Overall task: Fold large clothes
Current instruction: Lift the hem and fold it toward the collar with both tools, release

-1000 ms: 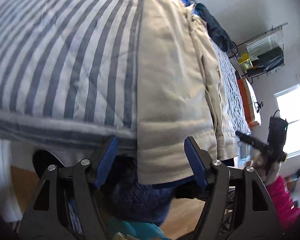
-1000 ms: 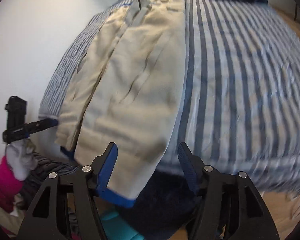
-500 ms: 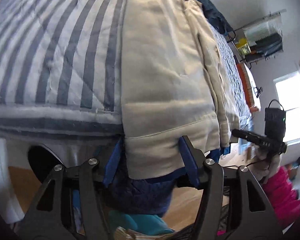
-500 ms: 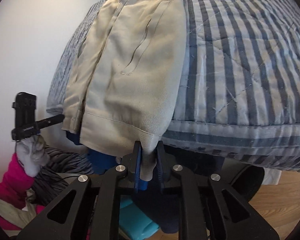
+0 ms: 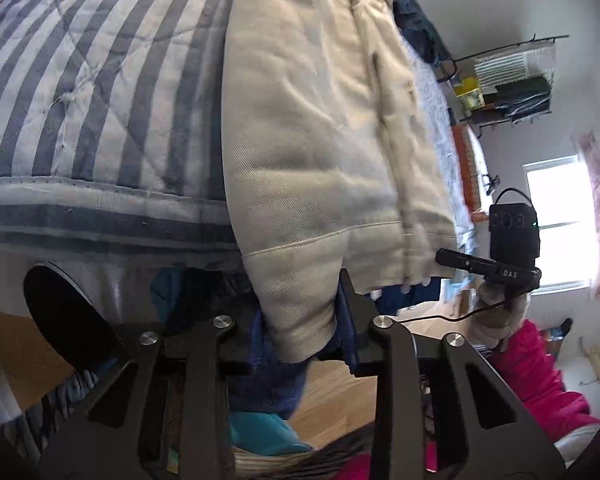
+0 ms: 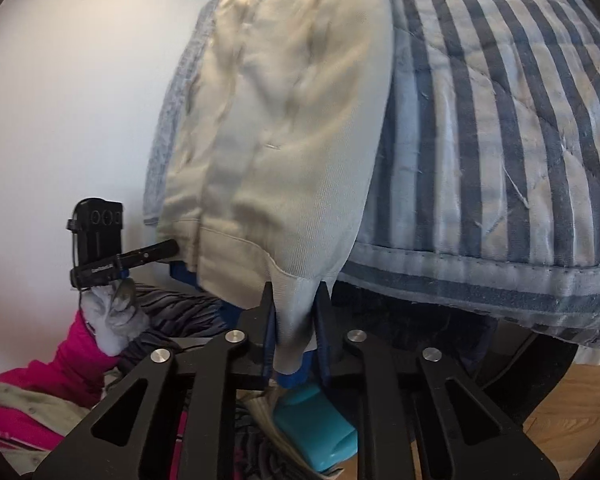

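Black skeletal left tongs (image 5: 300, 316) and right tongs (image 6: 294, 320) with silver screws, blue-lined fingers (image 6: 269, 316), magenta sleeve (image 5: 540, 376).

Both wrist views look close along khaki trousers (image 5: 320, 128) hems.

bedroom: striped quilt (image 5: 100, 80) on bed

Trousers (image 5: 320, 140) top cut off; blue pads hidden.
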`<state>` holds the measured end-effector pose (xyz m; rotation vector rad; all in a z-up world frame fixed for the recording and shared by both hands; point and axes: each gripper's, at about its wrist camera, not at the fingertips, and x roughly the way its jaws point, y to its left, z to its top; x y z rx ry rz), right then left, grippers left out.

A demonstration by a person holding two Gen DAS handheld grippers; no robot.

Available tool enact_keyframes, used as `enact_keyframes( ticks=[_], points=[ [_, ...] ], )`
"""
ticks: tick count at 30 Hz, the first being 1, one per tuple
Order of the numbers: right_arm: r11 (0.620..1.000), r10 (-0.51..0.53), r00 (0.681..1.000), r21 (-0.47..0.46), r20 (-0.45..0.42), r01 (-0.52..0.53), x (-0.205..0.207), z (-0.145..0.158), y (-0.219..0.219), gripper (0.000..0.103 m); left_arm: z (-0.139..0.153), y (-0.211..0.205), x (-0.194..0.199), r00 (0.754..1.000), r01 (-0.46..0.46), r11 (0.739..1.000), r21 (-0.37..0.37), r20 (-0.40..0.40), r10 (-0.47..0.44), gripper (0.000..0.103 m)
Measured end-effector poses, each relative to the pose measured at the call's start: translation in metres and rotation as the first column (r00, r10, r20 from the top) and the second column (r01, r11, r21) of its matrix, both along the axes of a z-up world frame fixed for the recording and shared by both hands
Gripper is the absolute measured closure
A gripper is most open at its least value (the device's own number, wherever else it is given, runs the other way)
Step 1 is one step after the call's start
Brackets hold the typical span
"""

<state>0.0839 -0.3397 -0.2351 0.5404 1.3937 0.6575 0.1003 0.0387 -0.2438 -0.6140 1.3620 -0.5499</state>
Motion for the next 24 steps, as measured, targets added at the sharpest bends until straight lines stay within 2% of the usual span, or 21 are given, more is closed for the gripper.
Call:
enact_keyframes(
  ticks=[3,5,6,8,11,14,18,24],
  points=[
    [0.998,-0.003,0.999,0.061,0.044,0.0,0.001,0.022,0.001,0.09,0.022,-0.002,0.002,0.999,0.013,1.0,-0.028,0.029,-0.012,0.075],
    [0.995,-0.012,0.996,0.104,0.09,0.003,0.002,0.029,0.002,0.089,0.032,-0.006,0.004,0.998,0.035,0.999,-0.013,0.057,-0.034,0.075],
    [0.995,-0.007,0.996,0.096,0.093,-0.002,0.003,0.03,0.005,0.086,0.032,-0.005,0.004,0.998,0.038,0.999,-0.009,0.057,-0.037,0.076],
    [0.998,-0.003,0.998,0.07,0.06,-0.001,0.005,0.022,0.01,0.086,0.034,-0.005,0.006,0.998,0.032,0.999,-0.013,0.05,-0.032,0.076],
    [0.996,-0.037,0.998,0.078,0.041,0.034,0.005,0.018,0.008,0.091,0.042,-0.005,0.008,0.999,0.014,0.999,-0.034,0.052,-0.012,0.076],
    [0.994,-0.066,0.995,0.088,0.071,0.06,0.004,0.028,0.001,0.093,0.057,-0.003,0.009,0.998,-0.004,0.998,-0.061,0.07,0.009,0.077],
    [0.982,-0.134,0.986,0.149,0.098,0.119,0.008,0.042,-0.011,0.093,0.076,-0.003,0.023,0.993,-0.016,0.996,-0.086,0.112,0.025,0.077],
    [0.965,-0.202,0.966,0.201,0.16,0.169,0.035,0.071,-0.014,0.093,0.106,-0.004,0.055,0.981,-0.039,0.994,-0.107,0.183,0.058,0.078]
  ],
)
